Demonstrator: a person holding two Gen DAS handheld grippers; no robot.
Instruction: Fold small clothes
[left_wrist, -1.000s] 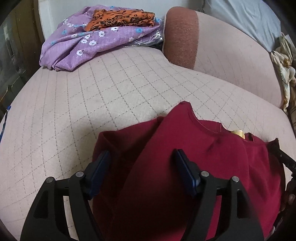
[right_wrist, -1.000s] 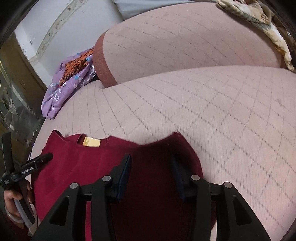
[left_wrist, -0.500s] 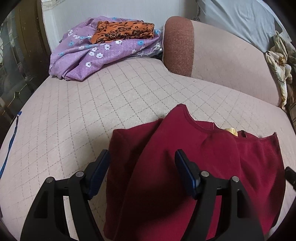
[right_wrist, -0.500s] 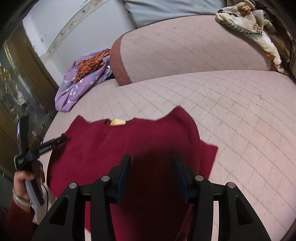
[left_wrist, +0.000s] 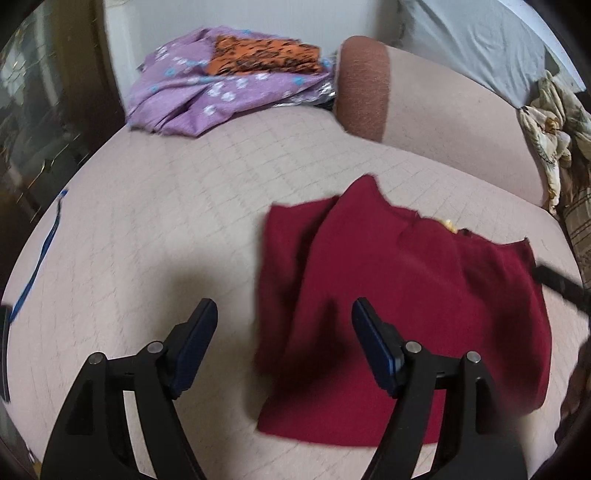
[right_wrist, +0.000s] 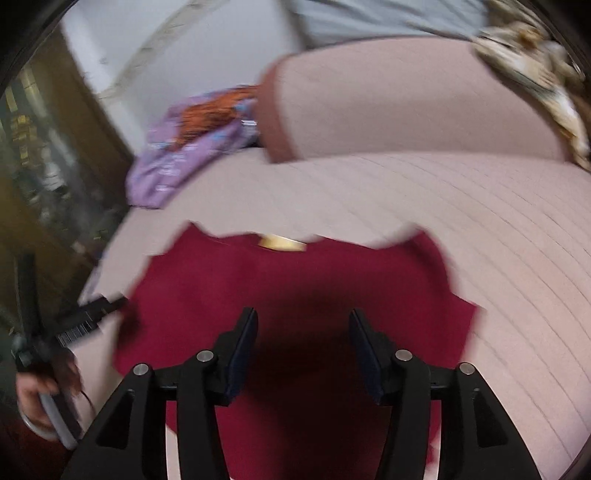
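Note:
A dark red small garment (left_wrist: 399, 295) lies spread on the pink quilted sofa seat (left_wrist: 166, 229), its left sleeve folded in over the body and a yellow label at the neck. My left gripper (left_wrist: 284, 325) is open and empty, above the seat at the garment's left edge. In the right wrist view the same garment (right_wrist: 295, 280) lies flat, and my right gripper (right_wrist: 303, 332) is open and empty above its middle. The left gripper's body and the hand holding it (right_wrist: 48, 350) show at the left edge there.
A pile of purple flowered cloth (left_wrist: 221, 96) with an orange patterned piece on top sits at the seat's far end. The sofa backrest (left_wrist: 443, 110) rises behind the garment. A patterned cloth (left_wrist: 554, 133) hangs at the right. A blue strap (left_wrist: 37, 266) lies at the left edge.
Both grippers have pulled back and up from the red garment. The left gripper has shifted left, so its left finger is now over bare seat. The garment stays flat.

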